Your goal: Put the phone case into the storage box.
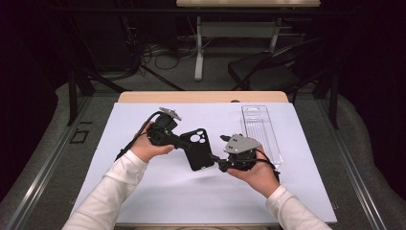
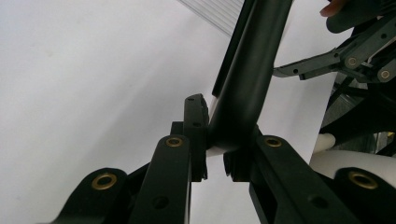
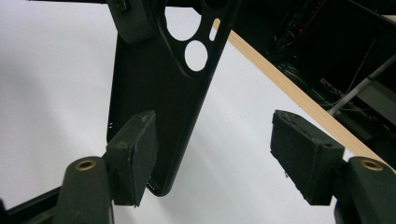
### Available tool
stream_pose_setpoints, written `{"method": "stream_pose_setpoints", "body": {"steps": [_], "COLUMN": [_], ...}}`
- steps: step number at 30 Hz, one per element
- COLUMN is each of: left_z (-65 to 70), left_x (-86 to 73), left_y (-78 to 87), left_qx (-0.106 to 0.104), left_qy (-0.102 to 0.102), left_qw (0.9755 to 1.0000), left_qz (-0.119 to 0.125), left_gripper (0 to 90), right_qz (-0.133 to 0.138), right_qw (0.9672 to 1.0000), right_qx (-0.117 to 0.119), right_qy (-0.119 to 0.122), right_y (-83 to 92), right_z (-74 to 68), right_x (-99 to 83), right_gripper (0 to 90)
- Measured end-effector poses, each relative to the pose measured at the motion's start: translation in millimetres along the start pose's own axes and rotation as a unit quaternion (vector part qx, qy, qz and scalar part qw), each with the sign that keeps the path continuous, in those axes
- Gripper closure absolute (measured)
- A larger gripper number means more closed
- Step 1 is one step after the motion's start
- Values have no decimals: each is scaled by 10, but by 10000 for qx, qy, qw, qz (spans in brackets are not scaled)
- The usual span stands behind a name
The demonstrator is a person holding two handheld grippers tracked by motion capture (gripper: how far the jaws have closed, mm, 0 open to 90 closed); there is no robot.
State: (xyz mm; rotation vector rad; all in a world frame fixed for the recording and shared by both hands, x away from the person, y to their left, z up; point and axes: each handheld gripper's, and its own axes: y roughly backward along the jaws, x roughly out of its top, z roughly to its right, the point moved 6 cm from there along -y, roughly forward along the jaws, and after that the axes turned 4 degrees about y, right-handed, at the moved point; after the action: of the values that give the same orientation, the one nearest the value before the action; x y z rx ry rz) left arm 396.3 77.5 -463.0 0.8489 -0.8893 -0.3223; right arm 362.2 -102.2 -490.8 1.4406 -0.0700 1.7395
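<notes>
We are holding a black phone case above the middle of the white tabletop, with the left gripper clamping its jaws tight on the case's upper left edge. In the left gripper view the case is rising edge-on from between those pads. The right gripper is reaching in at the case's lower right corner with its jaws standing well apart; in the right gripper view the case is lying just by the left pad while the other pad is standing clear of it, so nothing is being gripped on that side.

A clear plastic box is lying on the tabletop to the right, well apart from the case and just beyond the right hand. Past the far wooden edge of the tabletop, a dark chair, a pale desk leg and loose cables are sitting on the floor.

We are reading no brand or lettering on the case, which is showing round camera cut-outs, or on the box.

Open white surface is stretching to the left, the right and toward us, leaving both grippers free room.
</notes>
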Motion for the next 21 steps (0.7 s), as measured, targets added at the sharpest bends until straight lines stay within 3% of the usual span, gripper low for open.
{"method": "stream_pose_setpoints", "body": {"steps": [21], "left_z": [11], "left_x": [98], "left_y": [-48], "left_qx": [6], "left_qy": [110], "left_qw": [9993], "left_qz": [-351], "left_gripper": [812], "right_qz": [-148], "right_qw": [9997], "right_qx": [105], "right_qy": [153], "right_y": [-26], "right_z": [42], "right_x": [115], "right_gripper": [356]}}
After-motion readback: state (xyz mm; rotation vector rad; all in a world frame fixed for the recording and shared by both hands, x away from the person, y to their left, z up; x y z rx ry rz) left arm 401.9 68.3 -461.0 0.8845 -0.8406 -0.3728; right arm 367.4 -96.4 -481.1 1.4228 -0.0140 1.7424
